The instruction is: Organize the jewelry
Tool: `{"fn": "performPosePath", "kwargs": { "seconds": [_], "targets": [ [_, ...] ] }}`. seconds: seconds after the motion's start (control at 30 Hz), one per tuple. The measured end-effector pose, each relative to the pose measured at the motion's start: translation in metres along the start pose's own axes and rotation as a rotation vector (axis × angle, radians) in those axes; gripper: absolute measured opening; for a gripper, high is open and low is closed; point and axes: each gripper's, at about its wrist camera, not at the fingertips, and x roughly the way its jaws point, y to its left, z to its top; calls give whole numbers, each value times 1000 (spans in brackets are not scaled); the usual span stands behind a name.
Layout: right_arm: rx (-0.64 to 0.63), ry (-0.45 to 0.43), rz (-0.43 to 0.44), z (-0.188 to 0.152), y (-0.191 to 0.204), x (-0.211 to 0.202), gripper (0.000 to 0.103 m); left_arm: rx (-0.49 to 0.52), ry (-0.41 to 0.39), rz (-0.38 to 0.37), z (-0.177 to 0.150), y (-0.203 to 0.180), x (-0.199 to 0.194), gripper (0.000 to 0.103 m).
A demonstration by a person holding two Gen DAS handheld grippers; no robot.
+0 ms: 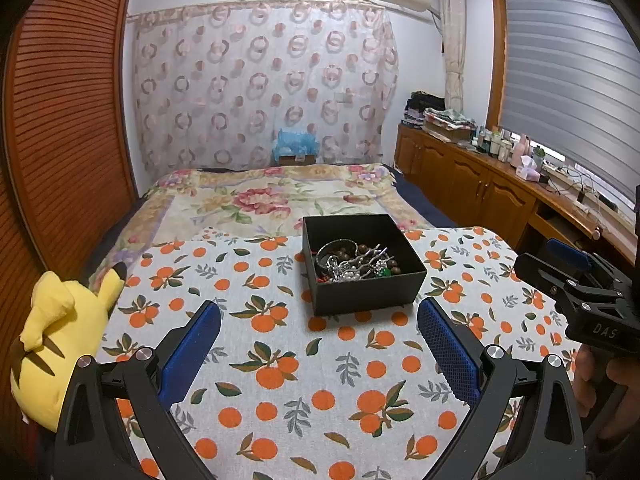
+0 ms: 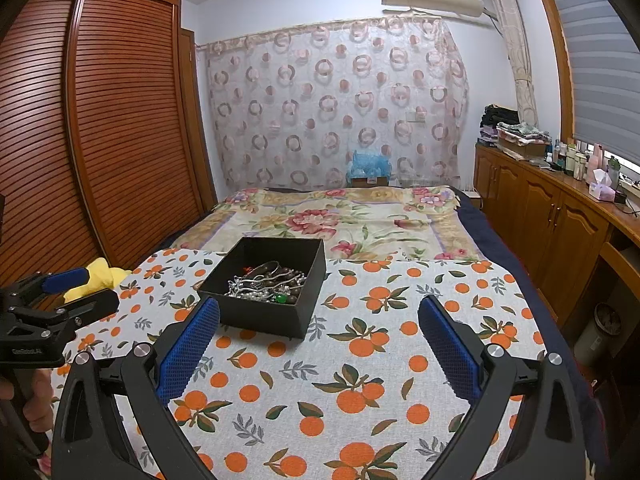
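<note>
A black open box (image 1: 368,292) stands on the orange-print cloth (image 1: 280,360). It holds a tangle of jewelry (image 1: 354,264): silver chains, brown beads, pearls and a green bead. My left gripper (image 1: 320,320) is open and empty, just in front of the box. In the right wrist view the box (image 2: 260,312) with the jewelry (image 2: 266,284) sits ahead and to the left. My right gripper (image 2: 320,320) is open and empty, to the right of the box. Each gripper shows at the edge of the other's view, the right one (image 1: 568,276) and the left one (image 2: 76,288).
A yellow plush toy (image 1: 60,344) lies at the cloth's left edge. A floral bedspread (image 1: 280,196) lies beyond the cloth. A slatted wooden wardrobe (image 2: 120,128) is on the left. A wooden cabinet (image 2: 560,216) with bottles and clutter runs along the right.
</note>
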Motion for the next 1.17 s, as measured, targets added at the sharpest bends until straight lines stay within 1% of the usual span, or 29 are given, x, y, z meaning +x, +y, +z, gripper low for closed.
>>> {"fn": "performPosePath", "kwargs": {
  "seconds": [1.17],
  "targets": [
    [2,-2,0,-1,-1,0,100,-3,1,2,2,3,0,95]
  ]
}}
